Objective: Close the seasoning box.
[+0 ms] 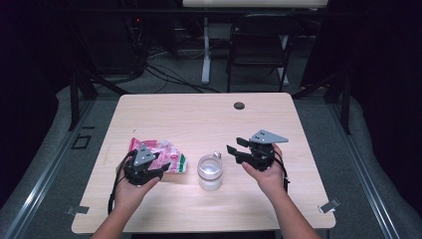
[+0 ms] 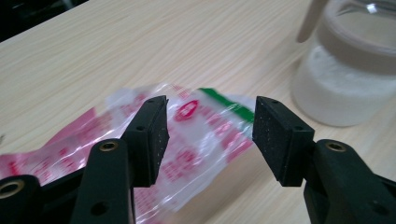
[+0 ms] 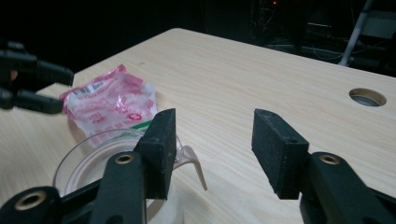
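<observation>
Left gripper [image 2: 210, 135]: jaws apart, nothing pinched, poised over the plastic bag [image 2: 187, 140]. Bag is clear, crumpled, printed pink-red with a green strip, lying flat on the table [image 1: 199, 119] left of the jar [image 1: 209, 172]. Right gripper [image 3: 212, 149]: jaws wide, empty, just right of the jar. Jar is clear glass, white powder in its lower part. Right gripper view shows a barcode label on the bag.

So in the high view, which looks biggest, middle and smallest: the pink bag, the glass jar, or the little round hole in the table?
1. Pink bag, partly hidden by the left hand-held gripper.
2. Glass jar.
3. Round hole, though it lies farther from the camera.
</observation>
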